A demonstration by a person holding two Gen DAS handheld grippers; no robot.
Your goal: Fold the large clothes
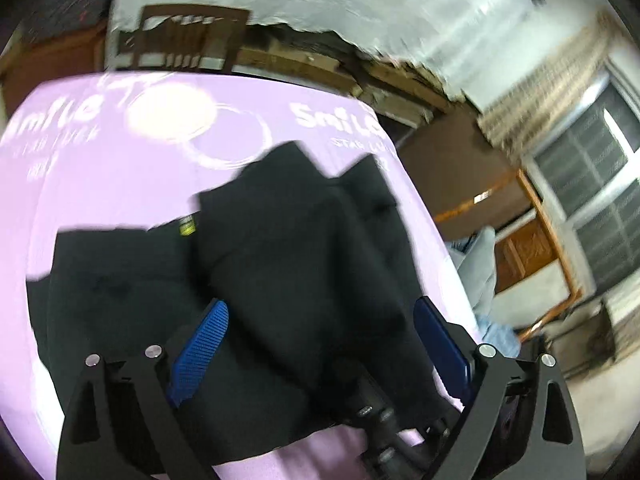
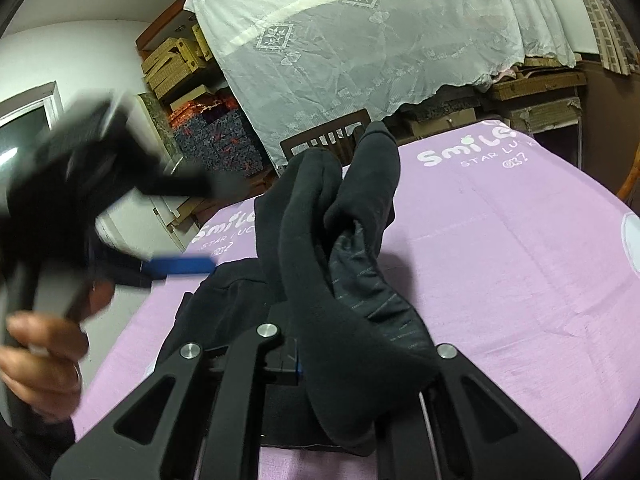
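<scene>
The black garment (image 2: 352,248) lies on the lilac-covered table (image 2: 520,264), one bunched part lifted above it. The right gripper (image 2: 340,364) is clenched on that raised fold. The left gripper (image 1: 320,344) hangs released above the garment, blue pads (image 1: 200,352) spread apart.

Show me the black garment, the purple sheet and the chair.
black garment (image 2: 360,300), right wrist view, lifted bunched fold
purple sheet (image 2: 500,280), right wrist view, bare middle area
chair (image 1: 188,40), left wrist view, slatted wooden back
</scene>
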